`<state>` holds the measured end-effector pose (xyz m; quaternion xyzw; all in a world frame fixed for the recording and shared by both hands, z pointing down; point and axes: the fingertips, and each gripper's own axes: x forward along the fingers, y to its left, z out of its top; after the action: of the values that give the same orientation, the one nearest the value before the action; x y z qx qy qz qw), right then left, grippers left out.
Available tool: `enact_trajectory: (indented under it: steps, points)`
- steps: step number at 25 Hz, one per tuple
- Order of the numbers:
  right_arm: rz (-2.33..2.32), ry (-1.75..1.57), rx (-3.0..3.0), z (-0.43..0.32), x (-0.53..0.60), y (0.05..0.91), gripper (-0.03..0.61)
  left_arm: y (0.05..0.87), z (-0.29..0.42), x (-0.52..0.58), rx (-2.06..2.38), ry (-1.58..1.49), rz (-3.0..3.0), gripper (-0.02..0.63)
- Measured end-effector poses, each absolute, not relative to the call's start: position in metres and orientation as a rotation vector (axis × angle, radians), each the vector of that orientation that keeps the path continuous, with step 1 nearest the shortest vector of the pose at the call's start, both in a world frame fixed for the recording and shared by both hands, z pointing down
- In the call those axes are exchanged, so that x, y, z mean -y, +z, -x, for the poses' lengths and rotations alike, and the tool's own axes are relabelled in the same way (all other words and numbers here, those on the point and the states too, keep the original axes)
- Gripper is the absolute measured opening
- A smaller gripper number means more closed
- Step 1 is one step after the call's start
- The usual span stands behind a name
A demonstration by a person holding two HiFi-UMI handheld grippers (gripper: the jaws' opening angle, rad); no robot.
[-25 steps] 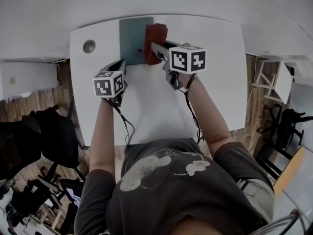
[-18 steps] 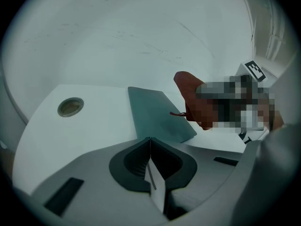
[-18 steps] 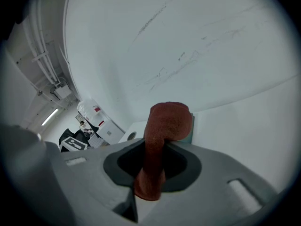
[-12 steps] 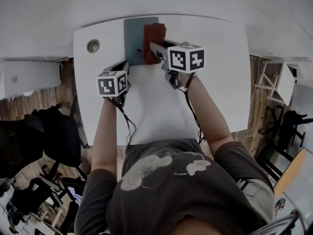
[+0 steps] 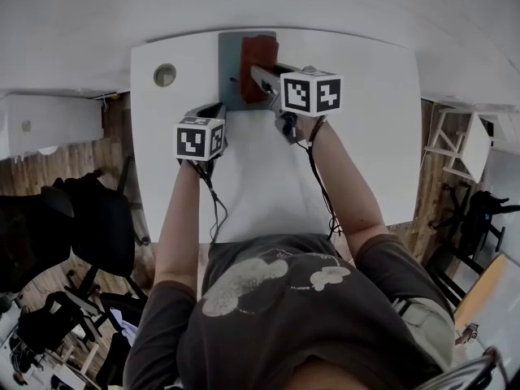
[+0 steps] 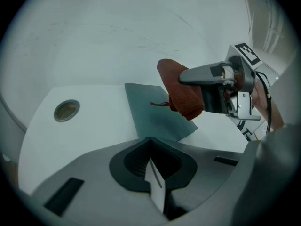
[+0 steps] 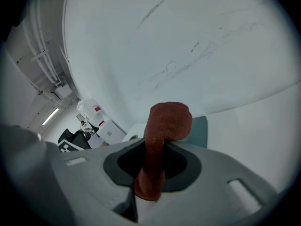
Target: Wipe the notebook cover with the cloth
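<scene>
The R claw is pinching the cloth. Both jaws are pressed on the rust-red fabric, which comes up btw them as a thick roll and bends over in front of the tips. A short end sticks out behind the pinch, on the camera side. Just ahead of the R claw, partly under the cloth, the notebook w/ a grey-teal cover lies flat on the white table.

The L claw is pressed together w/ nothing btw its jaws; only the pale pad edges meet in one line. The near edge of the notebook is directly in front of its tips, but it is not possible to say whether the tips touch the cover. Ahead and to the right of the L claw, the R claw holds the cloth over the right part of the cover, and a loose thread hangs from the cloth's left side. Whether the bottom of the cloth rests on the cover is not clear. Ahead and to the left of the L claw there is a round grommet hole in the table.

In the head view the R claw reaches farther from the person than the L claw, approx. side by side w/ it. A thin cable runs back from the L claw along the arm.
</scene>
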<state>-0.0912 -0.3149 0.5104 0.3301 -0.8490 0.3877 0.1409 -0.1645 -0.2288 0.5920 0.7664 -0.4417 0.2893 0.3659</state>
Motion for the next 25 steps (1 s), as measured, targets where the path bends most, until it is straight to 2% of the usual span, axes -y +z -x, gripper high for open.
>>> enact_trajectory:
  steps: [13,25]
  points:
    - [-0.86,1.001,2.402,0.166,0.354,0.532,0.078,0.592,0.172,0.23,1.053,0.689,-1.962,-0.006]
    - [-0.875,0.967,2.377,0.189,0.385,0.543,0.078,0.59,0.169,0.227,1.053,0.685,-1.949,-0.006]
